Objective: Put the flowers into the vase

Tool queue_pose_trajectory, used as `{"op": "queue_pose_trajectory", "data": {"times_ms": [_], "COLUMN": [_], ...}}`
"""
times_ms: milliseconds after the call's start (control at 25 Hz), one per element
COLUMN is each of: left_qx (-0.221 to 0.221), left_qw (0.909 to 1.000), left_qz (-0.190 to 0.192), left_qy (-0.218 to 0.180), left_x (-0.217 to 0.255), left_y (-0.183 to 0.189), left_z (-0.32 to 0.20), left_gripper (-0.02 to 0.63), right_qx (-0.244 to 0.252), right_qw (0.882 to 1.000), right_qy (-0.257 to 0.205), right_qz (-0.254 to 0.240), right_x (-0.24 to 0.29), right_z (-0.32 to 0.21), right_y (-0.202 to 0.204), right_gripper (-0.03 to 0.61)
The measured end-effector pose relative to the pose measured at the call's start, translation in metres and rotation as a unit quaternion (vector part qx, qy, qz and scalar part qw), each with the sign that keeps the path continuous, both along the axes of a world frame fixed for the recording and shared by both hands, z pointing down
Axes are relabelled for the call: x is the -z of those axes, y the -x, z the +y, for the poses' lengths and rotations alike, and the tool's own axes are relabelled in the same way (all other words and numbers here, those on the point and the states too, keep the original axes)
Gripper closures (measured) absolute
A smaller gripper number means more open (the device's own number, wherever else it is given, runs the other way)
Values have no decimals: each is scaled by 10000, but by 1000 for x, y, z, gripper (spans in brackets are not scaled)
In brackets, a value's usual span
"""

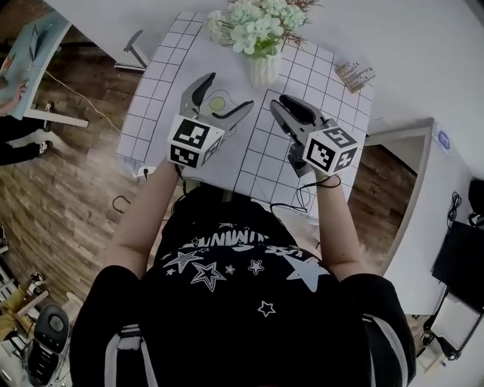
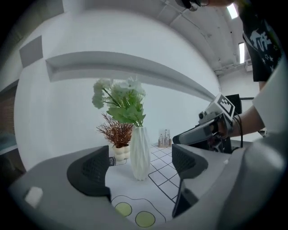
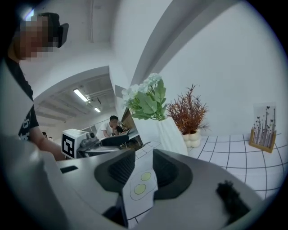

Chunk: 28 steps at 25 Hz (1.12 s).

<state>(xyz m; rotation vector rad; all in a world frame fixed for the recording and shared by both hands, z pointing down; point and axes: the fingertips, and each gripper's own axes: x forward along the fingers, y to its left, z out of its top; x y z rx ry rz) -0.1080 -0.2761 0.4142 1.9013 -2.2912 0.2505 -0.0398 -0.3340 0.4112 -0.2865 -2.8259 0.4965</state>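
Risk: tall white ribbed vase [image 1: 265, 69] looks top-heavy w/ the pale green-white flower bunch [image 1: 253, 19] already in it; a stray gripper swing could tip it on the white gridded table [image 1: 257, 159]. Small cream pot [image 2: 118, 152] beside it holds red-brown dried sprigs. L gripper [image 2: 139, 168] spread wide, empty. R gripper [image 3: 143, 157]: narrow gap, empty.

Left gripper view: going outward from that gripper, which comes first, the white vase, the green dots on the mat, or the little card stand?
1. Green dots, on the mat just below the jaws.
2. White vase, centre, beyond the dots.
3. Card stand, farthest, behind the vase to its right.
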Motion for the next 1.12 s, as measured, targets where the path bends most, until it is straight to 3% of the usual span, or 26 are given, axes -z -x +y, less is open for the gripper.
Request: {"op": "queue_pose_trajectory", "data": {"times_ms": [240,440,720,1120], "left_qx": [404,527,116,-190], "left_qw": [9988,9964,9962,9935], "left_qz": [-100,328,641,880], "left_qy": [-272,-570,-575,-693], "left_x": [22,23,13,3], "left_y": [5,30,63,114], "left_z": [49,81,132,214], "left_gripper": [183,187,225,330], "right_qx": [56,-190,-1050,-1515], "right_qw": [9999,9997,9944,9882], "right_qy": [12,-133,134,-187], "right_qz": [-123,-24,-77,155], "right_x": [3,6,8,14], "right_z": [16,30,56,137], "right_y": [4,2,17,41], "right_gripper": [449,451,459,474]}}
